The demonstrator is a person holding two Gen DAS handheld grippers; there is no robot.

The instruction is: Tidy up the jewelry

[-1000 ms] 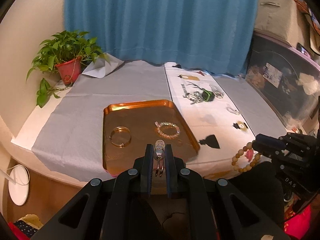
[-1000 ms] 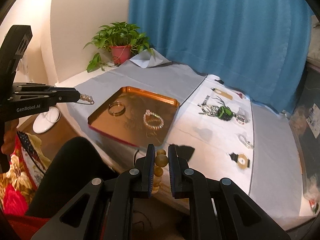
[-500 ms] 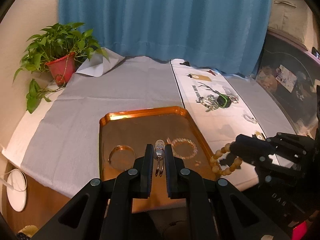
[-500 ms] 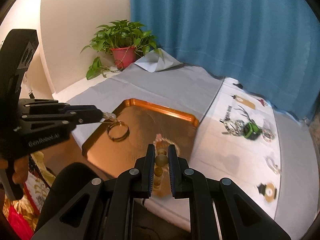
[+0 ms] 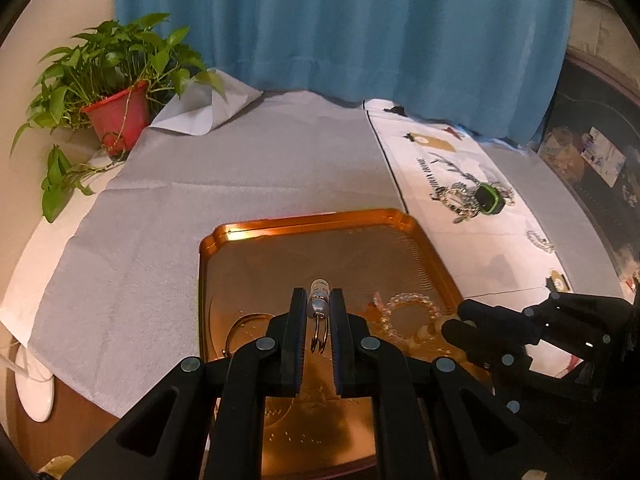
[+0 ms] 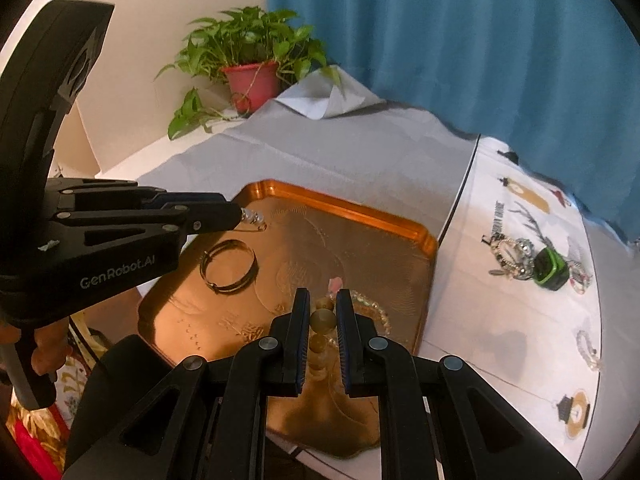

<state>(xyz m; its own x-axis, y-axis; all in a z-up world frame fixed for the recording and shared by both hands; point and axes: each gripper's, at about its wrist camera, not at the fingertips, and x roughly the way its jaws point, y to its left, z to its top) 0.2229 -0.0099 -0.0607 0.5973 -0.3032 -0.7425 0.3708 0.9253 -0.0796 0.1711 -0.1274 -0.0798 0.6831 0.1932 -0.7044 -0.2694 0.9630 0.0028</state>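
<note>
An orange tray (image 5: 304, 220) (image 6: 360, 208) lies on the grey cloth, holding a thin gold bangle (image 6: 228, 266) (image 5: 244, 322) and a pale crystal bracelet (image 5: 412, 304) (image 6: 372, 306). My left gripper (image 5: 319, 304) (image 6: 240, 214) is shut on a small clear-bead piece with wire hoops (image 5: 319, 300) (image 6: 253, 218), above the tray's near-left part. My right gripper (image 6: 323, 308) (image 5: 450, 326) is shut on a tan wooden bead bracelet (image 6: 323, 320) (image 5: 426, 334), which hangs over the tray's near-right side beside the crystal bracelet.
More jewelry lies on the white runner (image 6: 520, 300): a tangled silver pile with a green-and-black piece (image 6: 550, 266) (image 5: 486, 198) and a small clear bracelet (image 6: 588, 350) (image 5: 540, 240). A potted plant (image 5: 116, 116) (image 6: 252, 76) stands at the far left. A blue curtain (image 5: 340, 20) hangs behind.
Both grippers moved forward and down from the table's near edge to above the tray, each still holding its piece. The right gripper drew in closer to the left one.
</note>
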